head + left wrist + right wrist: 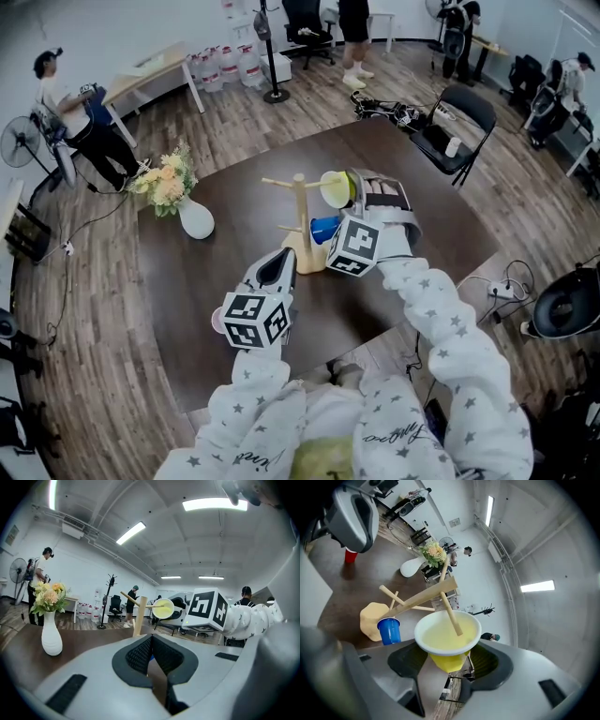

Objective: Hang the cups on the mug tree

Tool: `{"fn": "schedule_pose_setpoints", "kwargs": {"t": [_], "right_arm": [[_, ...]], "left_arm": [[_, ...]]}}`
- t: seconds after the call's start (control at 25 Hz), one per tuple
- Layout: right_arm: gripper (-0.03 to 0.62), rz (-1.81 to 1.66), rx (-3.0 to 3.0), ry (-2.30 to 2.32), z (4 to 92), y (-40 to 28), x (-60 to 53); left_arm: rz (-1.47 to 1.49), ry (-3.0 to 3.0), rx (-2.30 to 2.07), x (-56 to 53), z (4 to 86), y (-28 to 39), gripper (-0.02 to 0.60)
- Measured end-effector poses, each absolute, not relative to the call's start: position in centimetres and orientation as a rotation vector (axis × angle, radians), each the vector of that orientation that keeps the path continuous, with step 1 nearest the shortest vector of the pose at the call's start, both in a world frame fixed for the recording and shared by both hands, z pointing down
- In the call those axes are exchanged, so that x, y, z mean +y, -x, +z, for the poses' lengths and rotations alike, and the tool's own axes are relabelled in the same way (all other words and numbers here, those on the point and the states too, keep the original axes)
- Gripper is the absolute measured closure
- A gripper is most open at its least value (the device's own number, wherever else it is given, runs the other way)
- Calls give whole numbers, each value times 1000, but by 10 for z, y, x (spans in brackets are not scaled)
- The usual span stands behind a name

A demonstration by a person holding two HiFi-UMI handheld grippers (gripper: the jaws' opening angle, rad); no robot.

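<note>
R gripper (447, 663) clamps yellow cup (445, 634), frame centre, over peg of mug tree (417, 599); blue cup (390, 630), lower left, unhung. L gripper (151, 641) closed, empty.

The mug tree (300, 230) is set near the middle of the tabletop (216, 272). A vase of flowers (187, 202) is placed well apart to its left. The upper cup (336, 187) is found at the tree's right with a peg reaching into its mouth. It is gripped between the jaws of the right hand-held gripper (447, 663), further right. The lower cup (324, 229) is seen just beside the trunk, below the upper cup. The left hand-held gripper (274, 265) is positioned in front of the tree, jaws together, with the near cup (350, 555) on the tabletop beside it. A folding chair (459, 122) is placed on the floor behind the tabletop, at the right.
</note>
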State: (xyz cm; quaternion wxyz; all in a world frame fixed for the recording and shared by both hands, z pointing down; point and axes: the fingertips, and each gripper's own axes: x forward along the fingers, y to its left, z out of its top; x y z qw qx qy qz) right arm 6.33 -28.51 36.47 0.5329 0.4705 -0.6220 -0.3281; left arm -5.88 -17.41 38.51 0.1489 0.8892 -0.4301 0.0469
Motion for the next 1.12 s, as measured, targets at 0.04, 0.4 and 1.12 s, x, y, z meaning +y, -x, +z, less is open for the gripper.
{"fn": "schedule_pose_setpoints", "kwargs": {"t": [0.04, 0.4, 1.12], "right_arm": [[304, -794, -1470, -1119, 364, -64, -285], [304, -906, -1327, -1052, 359, -53, -285], [304, -1029, -1263, -929, 368, -27, -284]], "left_arm": [[135, -2556, -1236, -173, 385, 58, 555], [132, -2549, -1238, -171, 387, 64, 555], [126, -2532, -1257, -173, 391, 67, 555]]}}
